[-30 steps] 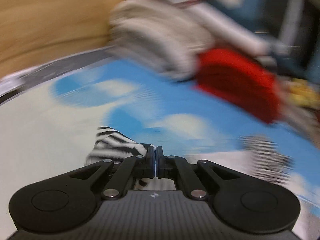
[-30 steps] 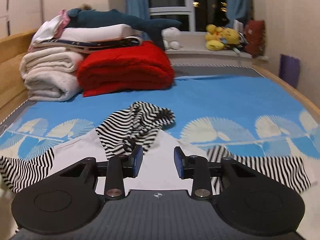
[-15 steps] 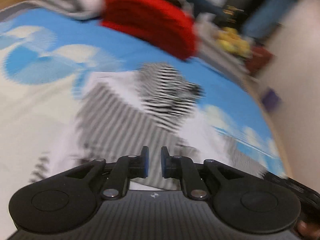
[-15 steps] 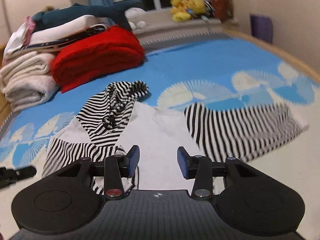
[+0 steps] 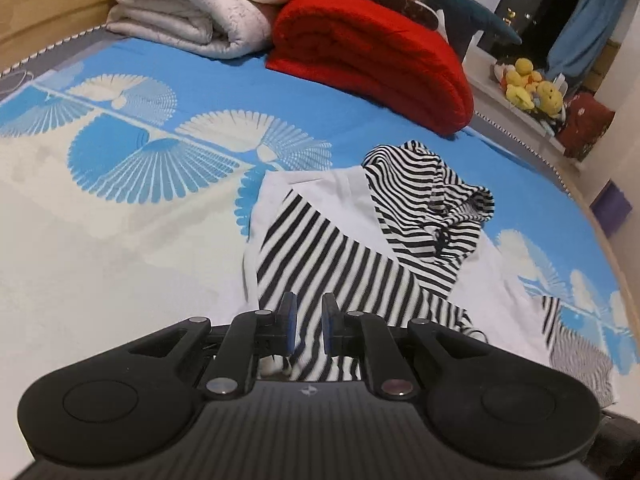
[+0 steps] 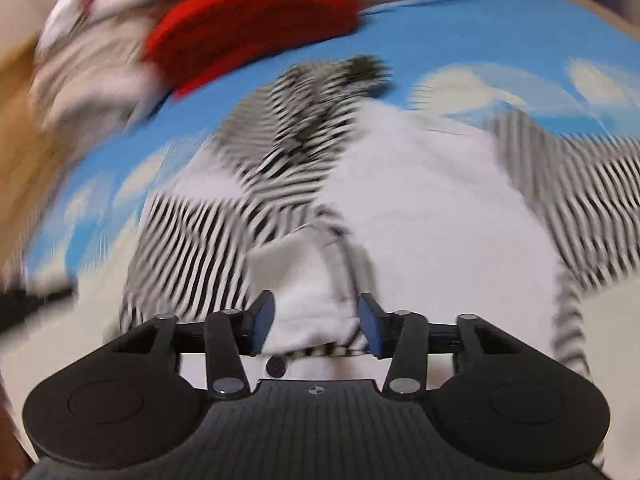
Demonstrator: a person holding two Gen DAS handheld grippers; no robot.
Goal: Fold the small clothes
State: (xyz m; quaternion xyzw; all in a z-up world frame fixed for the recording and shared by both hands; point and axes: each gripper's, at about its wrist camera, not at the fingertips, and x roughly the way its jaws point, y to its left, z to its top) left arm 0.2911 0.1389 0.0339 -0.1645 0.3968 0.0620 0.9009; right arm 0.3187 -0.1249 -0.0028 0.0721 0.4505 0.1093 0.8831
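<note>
A small white hooded top (image 5: 344, 196) lies on the bed with its black-and-white striped hood (image 5: 432, 200) bunched at the far end. One striped sleeve (image 5: 328, 256) lies folded across the white body. My left gripper (image 5: 306, 308) hovers over that sleeve's near end, open by a narrow gap, with nothing pinched. In the blurred right wrist view, my right gripper (image 6: 316, 312) is low over the top's near white hem (image 6: 312, 280); its jaws are opening and the cloth shows between them, untouched by the pads. The other striped sleeve (image 6: 568, 200) spreads out to the right.
A rolled red blanket (image 5: 372, 56) and folded white quilts (image 5: 192, 4) sit at the head of the blue-and-white bed sheet (image 5: 120, 240). A plush shark (image 5: 468, 12) and yellow plush toys (image 5: 528, 84) are beyond. The bed's wooden edge (image 5: 616, 264) runs along the right.
My left gripper has opened and let go of the striped sleeve, which now lies across the white body. My right gripper has dropped towards the hem with its jaws spreading wider.
</note>
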